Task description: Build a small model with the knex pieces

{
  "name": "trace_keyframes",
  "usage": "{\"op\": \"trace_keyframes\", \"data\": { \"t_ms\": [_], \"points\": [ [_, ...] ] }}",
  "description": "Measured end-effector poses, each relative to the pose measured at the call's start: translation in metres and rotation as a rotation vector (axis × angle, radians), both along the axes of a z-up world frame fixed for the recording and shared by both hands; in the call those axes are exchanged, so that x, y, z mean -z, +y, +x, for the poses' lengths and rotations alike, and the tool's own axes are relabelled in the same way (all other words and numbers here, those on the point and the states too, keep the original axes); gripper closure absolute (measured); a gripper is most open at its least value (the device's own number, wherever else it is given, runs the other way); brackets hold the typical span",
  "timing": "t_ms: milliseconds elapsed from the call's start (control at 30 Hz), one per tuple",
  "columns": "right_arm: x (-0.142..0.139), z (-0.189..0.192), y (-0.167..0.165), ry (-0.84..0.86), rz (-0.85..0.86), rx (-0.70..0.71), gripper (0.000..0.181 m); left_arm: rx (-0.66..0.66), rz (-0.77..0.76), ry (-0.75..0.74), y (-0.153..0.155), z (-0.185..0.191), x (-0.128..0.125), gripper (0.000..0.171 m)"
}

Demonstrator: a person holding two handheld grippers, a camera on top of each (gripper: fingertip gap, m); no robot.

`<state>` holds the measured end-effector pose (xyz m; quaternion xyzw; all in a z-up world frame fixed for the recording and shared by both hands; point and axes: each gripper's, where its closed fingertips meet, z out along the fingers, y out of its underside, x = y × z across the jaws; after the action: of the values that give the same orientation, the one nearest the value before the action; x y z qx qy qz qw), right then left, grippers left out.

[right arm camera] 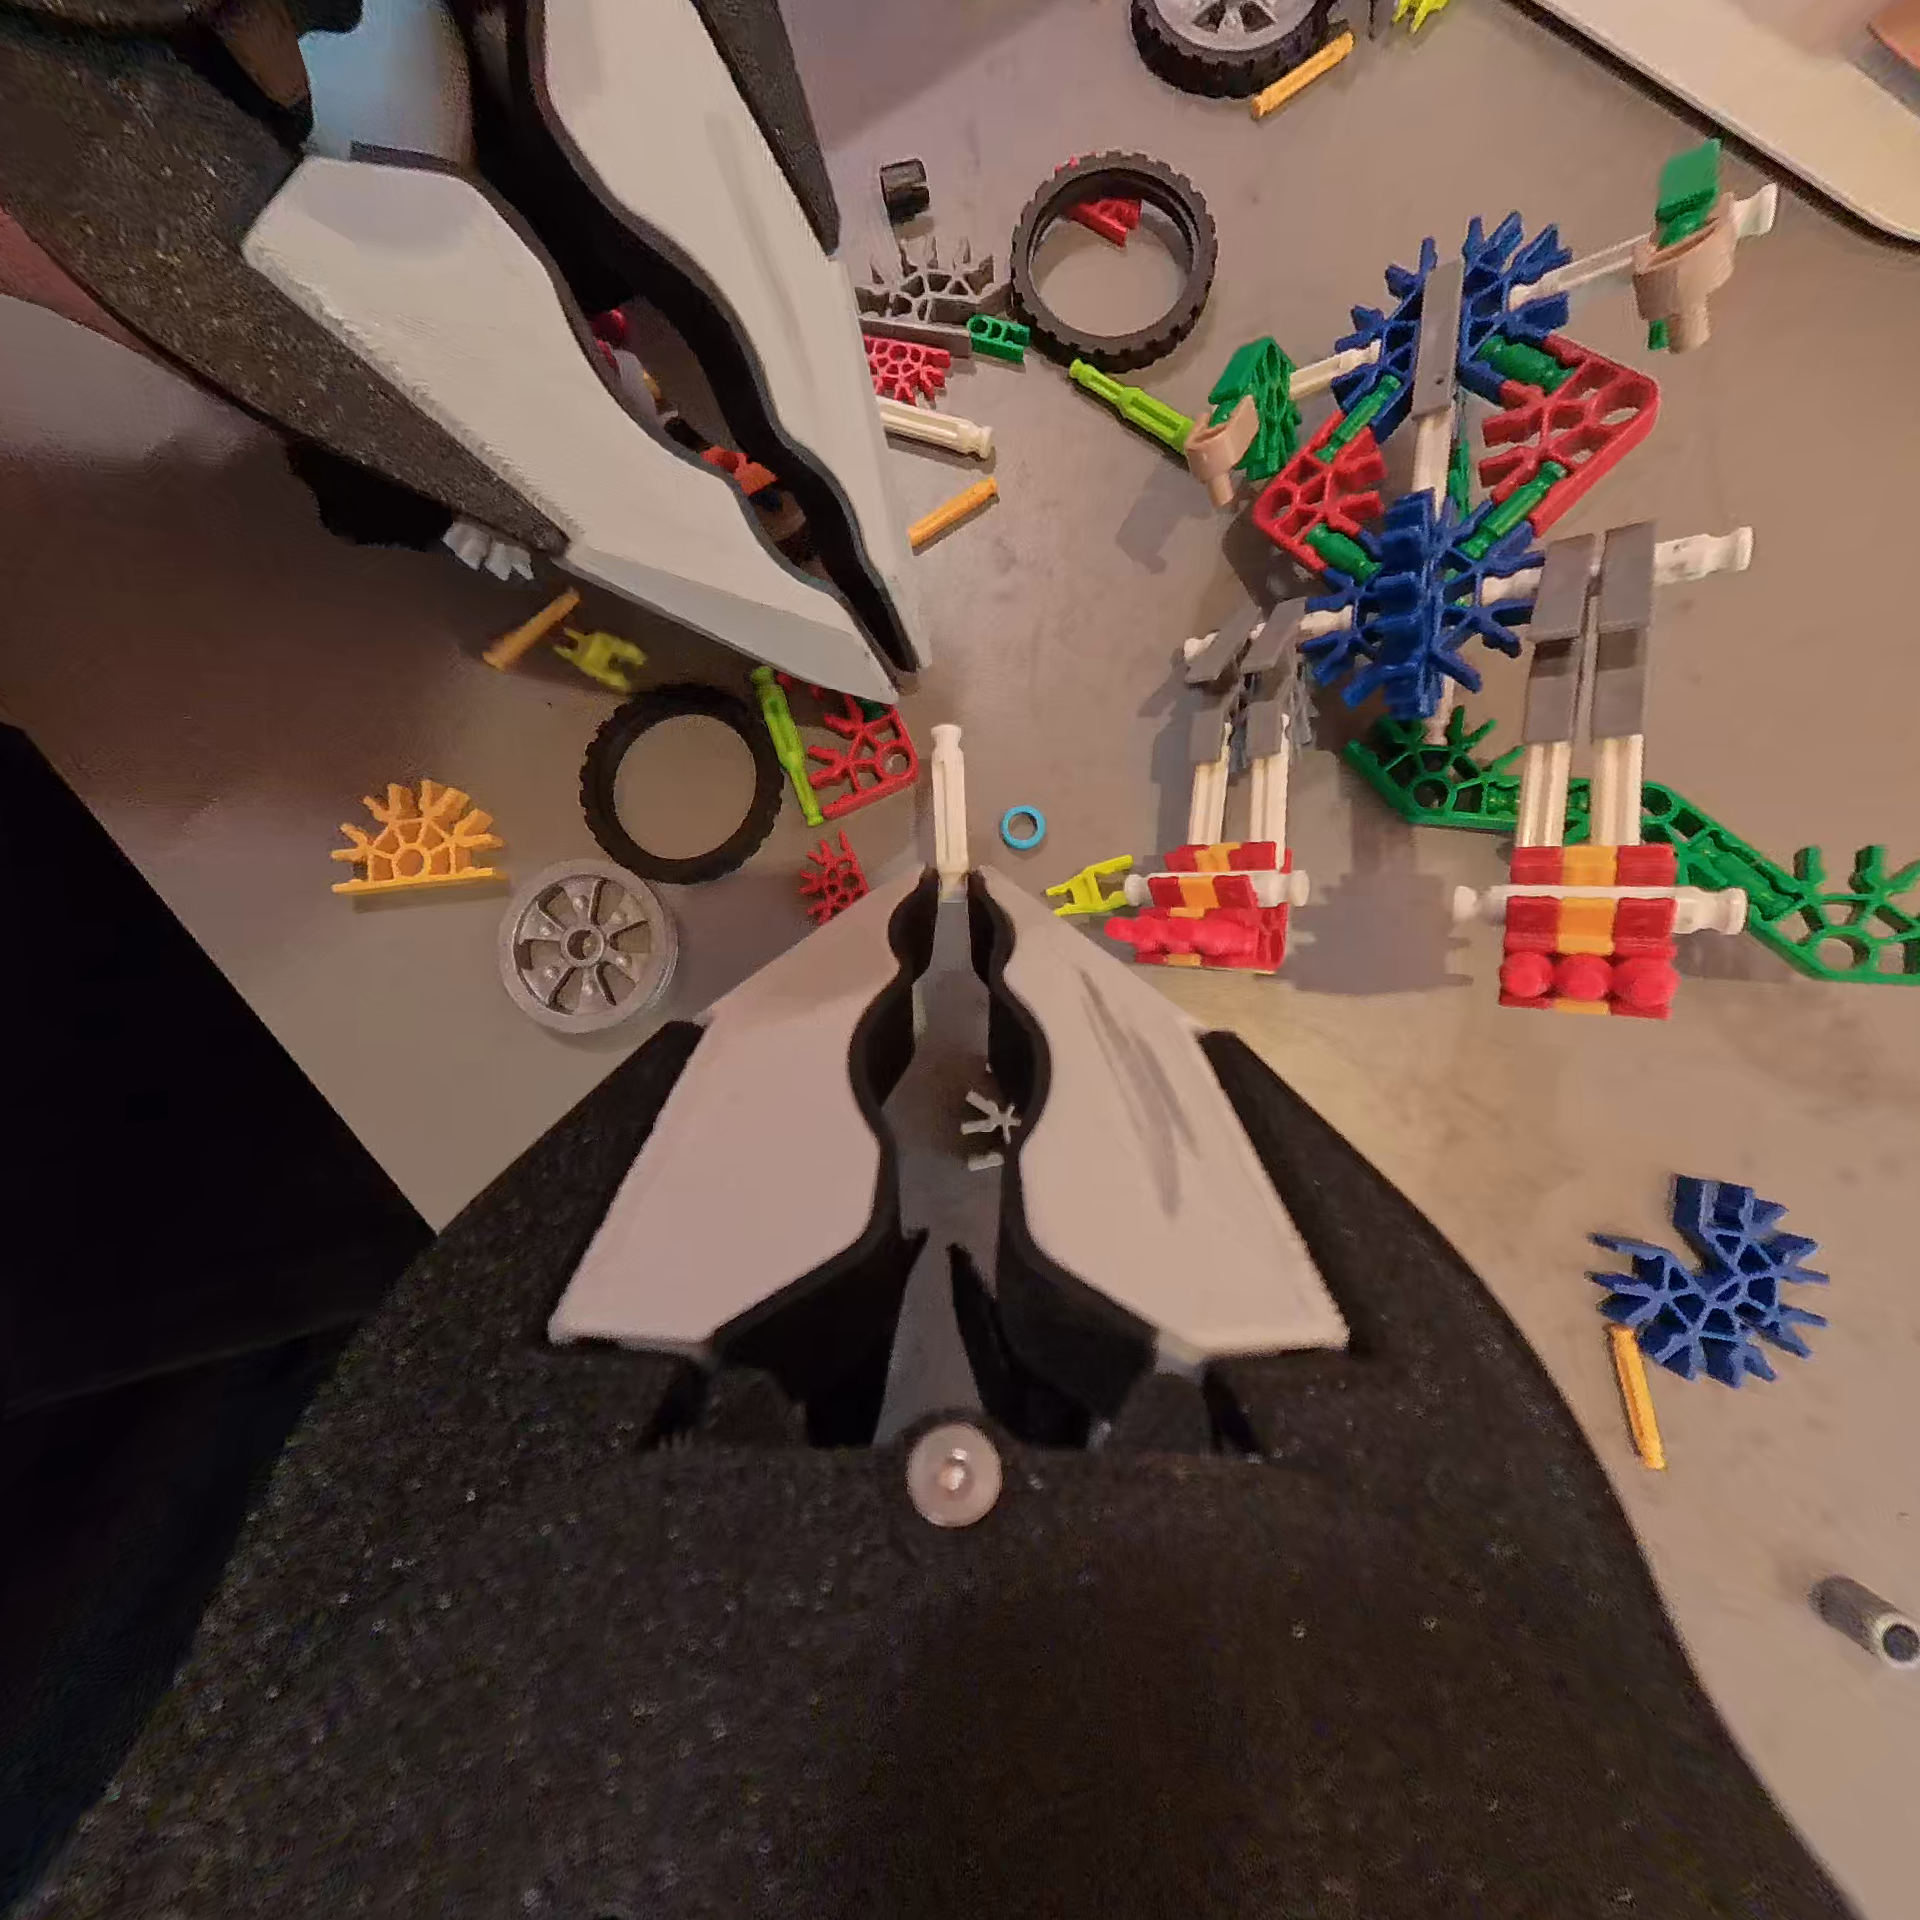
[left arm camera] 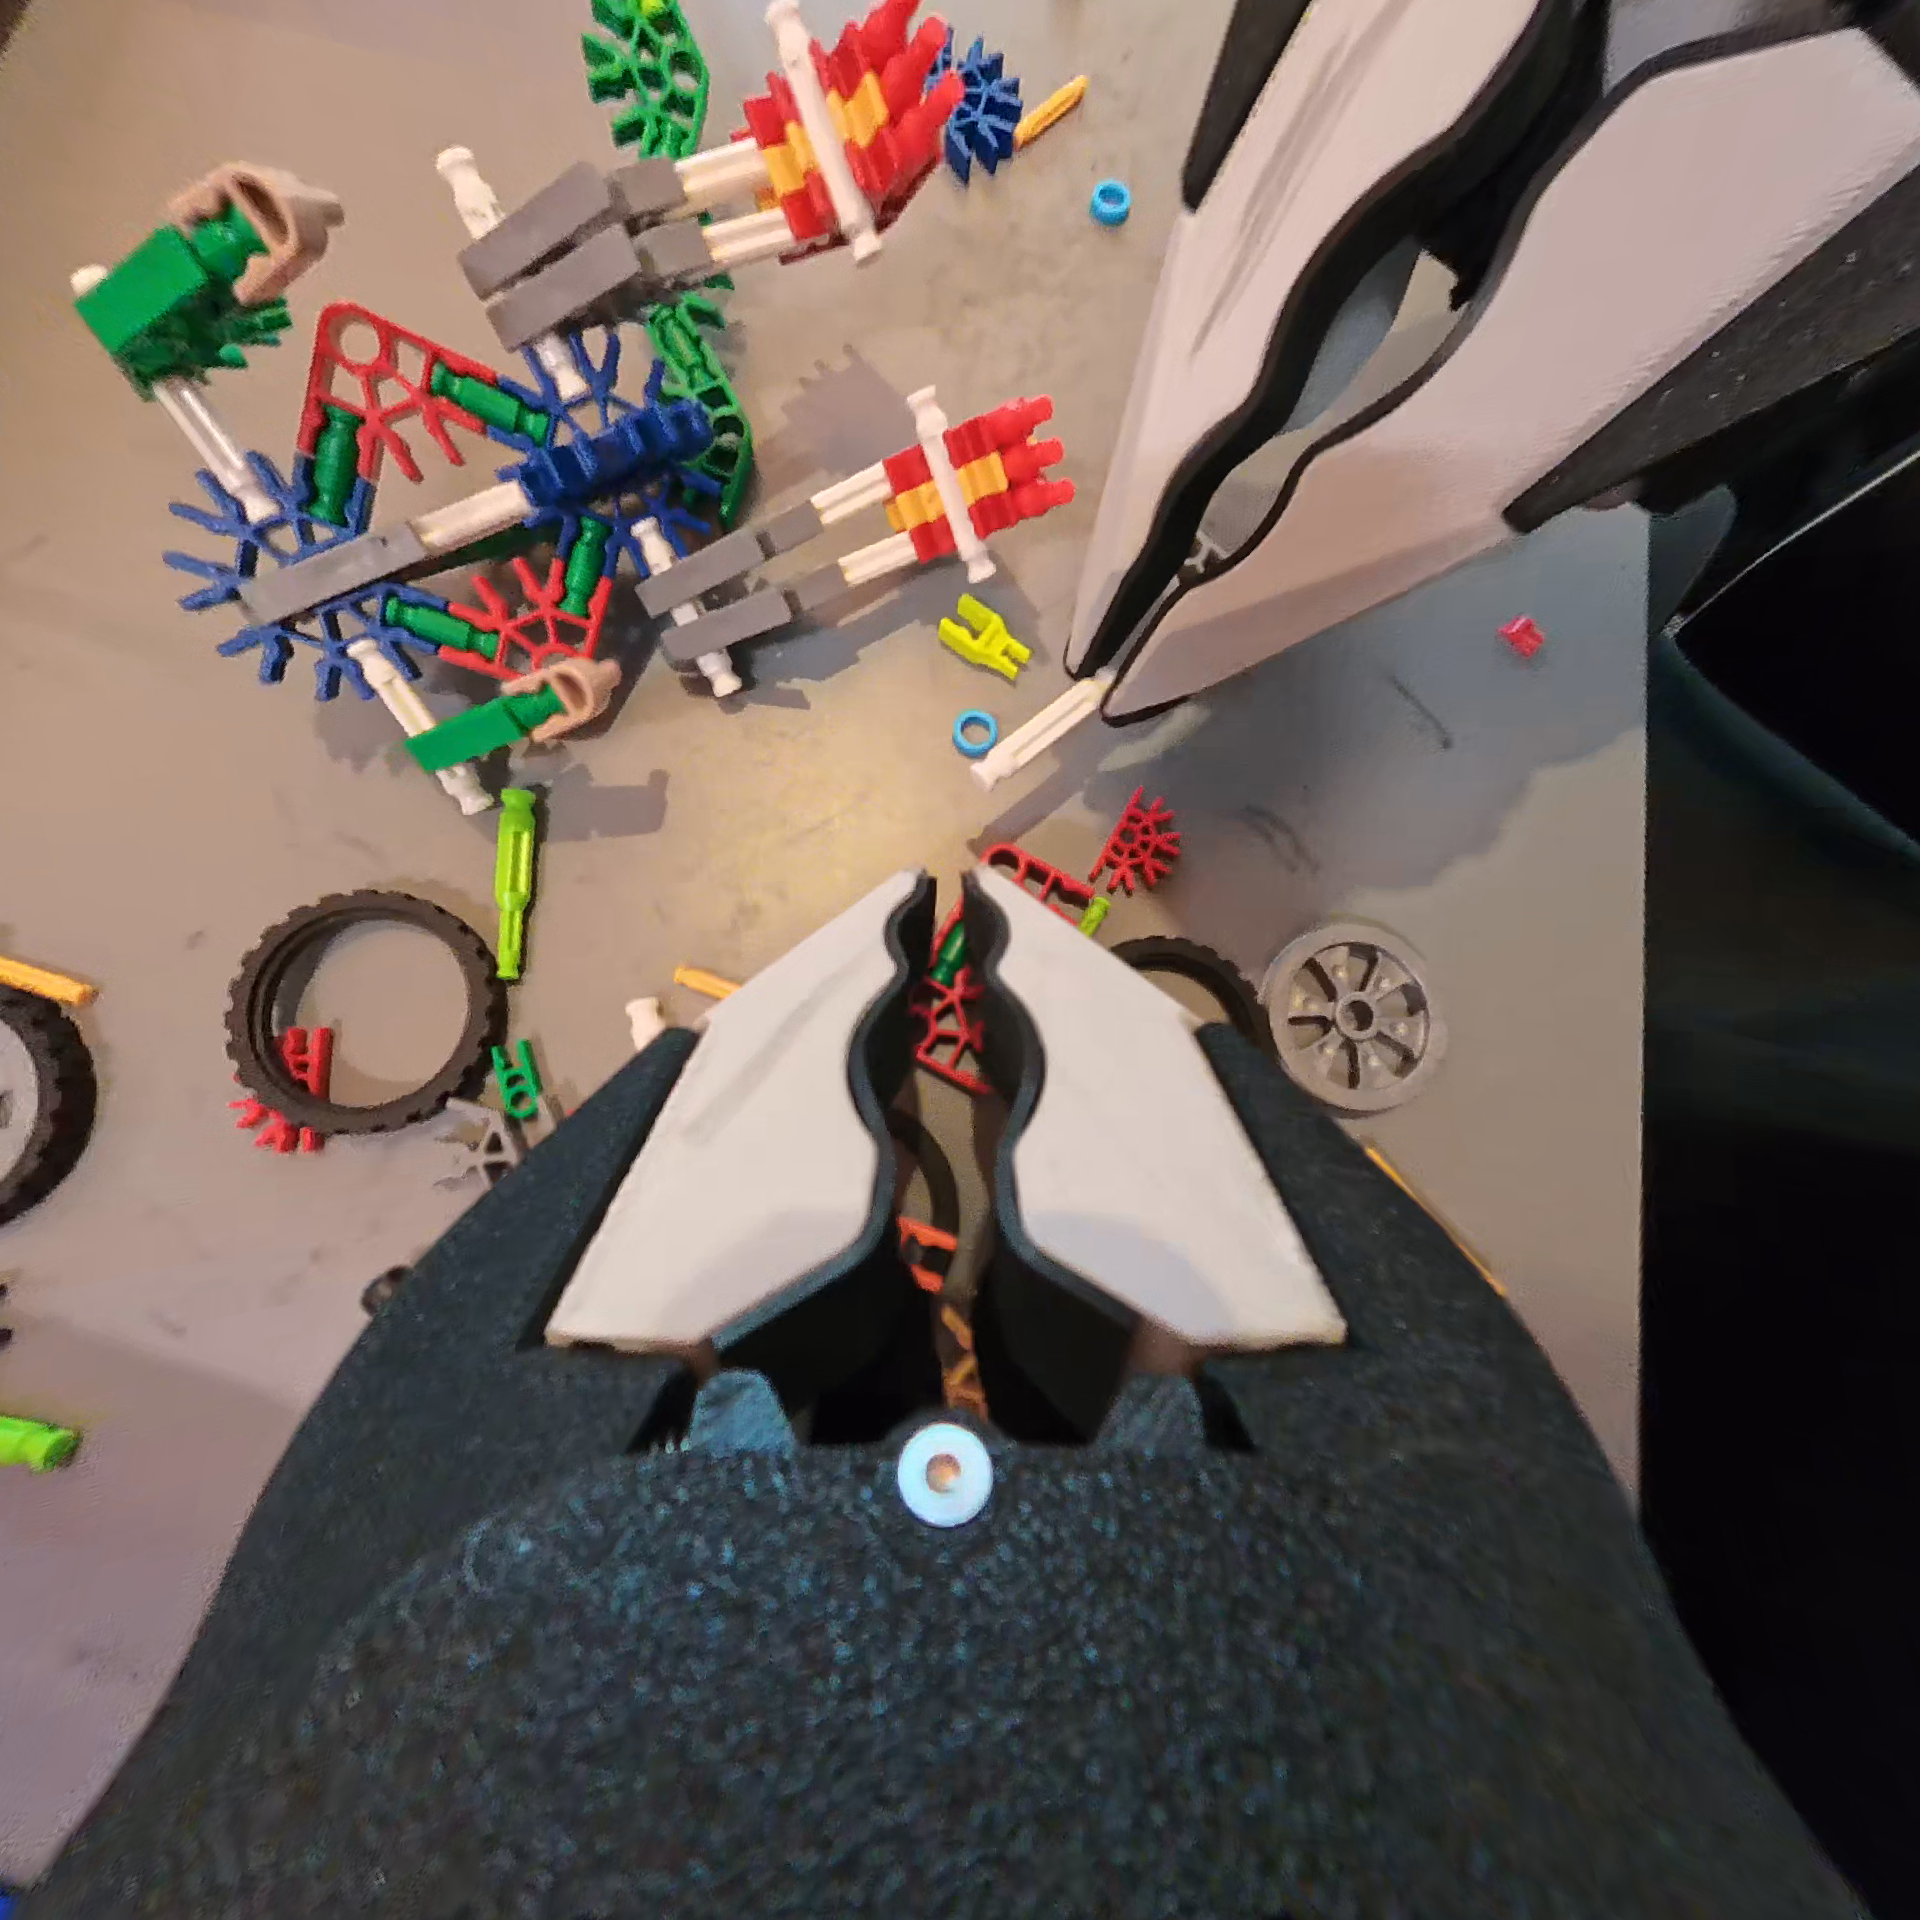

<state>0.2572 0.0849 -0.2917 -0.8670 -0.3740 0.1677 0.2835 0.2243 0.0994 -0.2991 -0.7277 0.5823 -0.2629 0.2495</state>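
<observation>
My right tongs (right arm camera: 948,881) are clamped on the end of a white rod (right arm camera: 948,795), which sticks out straight ahead of the tips, above the grey surface (right arm camera: 1299,1122). Just right of the rod lies a small blue ring (right arm camera: 1022,828), and beyond that a yellow-green clip (right arm camera: 1091,885). My left tongs (left arm camera: 945,878) are nearly closed, a thin gap left at the tips; I cannot tell whether they grip anything. Red connector pieces (left arm camera: 1039,878) lie right under and ahead of them. To their right sits a grey wheel hub (left arm camera: 1354,1015), to their left a black tyre (left arm camera: 364,1013). Further ahead and left stands a built model of blue, red and green parts (left arm camera: 468,499).
</observation>
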Motion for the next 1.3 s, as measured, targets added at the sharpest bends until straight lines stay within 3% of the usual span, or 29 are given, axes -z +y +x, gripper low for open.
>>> {"op": "trace_keyframes", "data": {
  "t_ms": [267, 933, 1300],
  "points": [
    [0.004, 0.002, -0.004, -0.009, -0.005, 0.003, 0.176, 0.077, 0.027, 0.113, -0.009, -0.007, 0.014, 0.152],
    [0.005, 0.003, -0.010, 0.007, -0.016, 0.013, 0.176, 0.070, 0.134, 0.093, -0.005, -0.005, 0.009, 0.155],
    [0.006, -0.003, -0.009, 0.087, -0.118, 0.099, 0.176, 0.076, 0.338, 0.107, 0.001, 0.000, -0.001, 0.156]
  ]
}}
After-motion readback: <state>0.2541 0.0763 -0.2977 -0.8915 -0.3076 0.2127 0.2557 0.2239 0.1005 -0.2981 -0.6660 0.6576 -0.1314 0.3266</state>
